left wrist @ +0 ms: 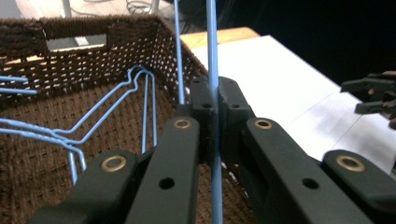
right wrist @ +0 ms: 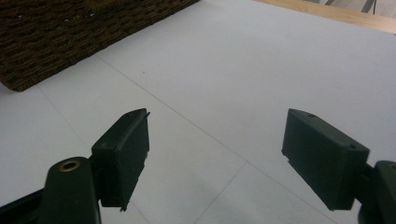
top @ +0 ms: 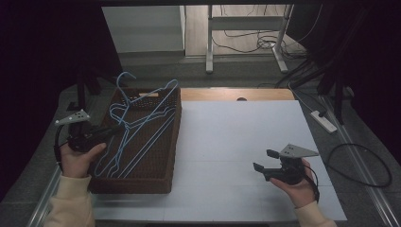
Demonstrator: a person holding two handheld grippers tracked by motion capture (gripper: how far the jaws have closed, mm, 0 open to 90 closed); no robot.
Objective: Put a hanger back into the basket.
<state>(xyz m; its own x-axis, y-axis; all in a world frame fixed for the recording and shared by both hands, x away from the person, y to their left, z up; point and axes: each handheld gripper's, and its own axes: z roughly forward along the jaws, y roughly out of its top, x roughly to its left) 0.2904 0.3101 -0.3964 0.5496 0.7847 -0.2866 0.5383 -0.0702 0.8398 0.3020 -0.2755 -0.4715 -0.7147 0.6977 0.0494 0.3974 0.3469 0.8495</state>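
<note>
A brown woven basket (top: 135,185) stands at the table's left and holds several blue wire hangers (top: 150,137). My left gripper (top: 113,128) reaches in over the basket's left wall. In the left gripper view its jaws (left wrist: 214,100) are shut on one thin blue hanger wire (left wrist: 211,42), which runs straight up between the pads. Other hangers (left wrist: 135,81) lie on the basket floor behind it. My right gripper (top: 263,161) hovers over the white table surface at the right, open, with nothing between its fingers (right wrist: 123,154).
A white sheet (top: 236,137) covers the table, with a wooden strip (top: 265,94) at its far edge. The basket's corner (right wrist: 56,42) lies to the far left of the right gripper. A power strip (top: 324,121) and cables lie on the floor at right.
</note>
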